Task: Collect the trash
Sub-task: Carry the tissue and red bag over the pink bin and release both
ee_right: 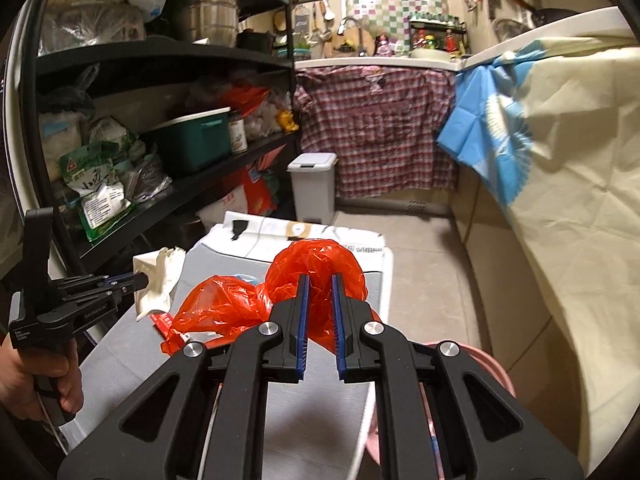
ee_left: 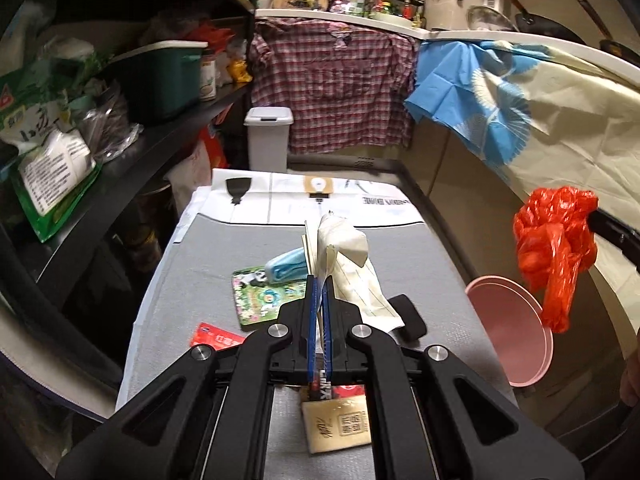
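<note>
Step in hand, by my judgement: both pieces of trash are gripped and raised off the table (ee_left: 440,248), ready for carrying to a container.

The left gripper (ee_left: 319,280) is clenched on a cream paper wrapper (ee_left: 344,248); the blue pads sit almost together with the paper's edge pinched between them. In the right wrist view the same wrapper (ee_right: 154,280) hangs from that gripper at about nine o'clock, clear of the grey table cover.

The right gripper (ee_right: 319,280) is clamped on a crumpled red plastic bag (ee_right: 316,268); a fold of the film fills the narrow gap between the pads, and a loose tail of the bag trails toward eight o'clock.

Next move, as I judge it: carry both loads to a bin. A pink basin (ee_left: 516,336) stands just beside the table at four o'clock in the left view; a lidded grey bin (ee_left: 268,136) stands beyond the table's far end at twelve o'clock, lid down. Which one is meant I cannot tell. The lidded bin would need opening first, with both grippers occupied.

Trash remaining on the table: a blue face mask (ee_left: 286,270), a green printed card (ee_left: 264,296), a red packet (ee_left: 216,338) and a tan sachet (ee_left: 336,420).

Hidden: the left gripper covers the wrapper's lower end and part of the sachet. The basin's inside is not visible, and it is cut off behind the right gripper's body.
</note>
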`<state>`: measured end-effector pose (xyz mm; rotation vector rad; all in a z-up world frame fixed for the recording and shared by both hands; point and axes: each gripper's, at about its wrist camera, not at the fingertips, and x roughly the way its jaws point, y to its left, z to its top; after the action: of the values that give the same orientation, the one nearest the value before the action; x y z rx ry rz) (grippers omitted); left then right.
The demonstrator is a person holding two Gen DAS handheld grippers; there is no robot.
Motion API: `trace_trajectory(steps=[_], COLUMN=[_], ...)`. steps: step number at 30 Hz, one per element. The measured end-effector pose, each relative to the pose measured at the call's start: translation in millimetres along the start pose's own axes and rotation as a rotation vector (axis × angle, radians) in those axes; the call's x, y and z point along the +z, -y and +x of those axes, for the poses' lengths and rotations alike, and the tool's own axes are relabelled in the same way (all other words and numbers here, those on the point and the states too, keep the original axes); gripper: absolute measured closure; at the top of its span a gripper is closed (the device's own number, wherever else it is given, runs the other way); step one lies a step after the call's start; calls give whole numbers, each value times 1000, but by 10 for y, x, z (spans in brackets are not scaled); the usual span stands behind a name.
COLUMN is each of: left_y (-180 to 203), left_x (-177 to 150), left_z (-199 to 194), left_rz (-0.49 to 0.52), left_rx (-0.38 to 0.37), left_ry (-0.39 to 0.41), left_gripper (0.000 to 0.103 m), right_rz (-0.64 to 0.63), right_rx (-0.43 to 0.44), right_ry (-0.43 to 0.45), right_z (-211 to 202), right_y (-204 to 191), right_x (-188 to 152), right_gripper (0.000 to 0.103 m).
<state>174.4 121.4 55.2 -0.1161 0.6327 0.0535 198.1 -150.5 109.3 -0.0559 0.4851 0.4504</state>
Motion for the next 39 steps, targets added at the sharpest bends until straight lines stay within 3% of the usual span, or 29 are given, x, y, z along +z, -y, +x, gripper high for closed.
trace_trajectory(steps=[20, 27, 39], left_y=[815, 1133, 1644], left_x=[-57, -34, -33], left_z=[139, 228, 496], left_rz=[90, 113, 159], left_rx=[-122, -183, -305], left_ry=[-16, -22, -44], left_gripper=[100, 100, 100], right_rz=[123, 180, 218], right_rx=[-206, -289, -355], right_ry=[29, -13, -117], right_z=[-425, -375, -163], right_y=[921, 1184, 1380], right_x=[-189, -334, -483], right_gripper=[92, 92, 92])
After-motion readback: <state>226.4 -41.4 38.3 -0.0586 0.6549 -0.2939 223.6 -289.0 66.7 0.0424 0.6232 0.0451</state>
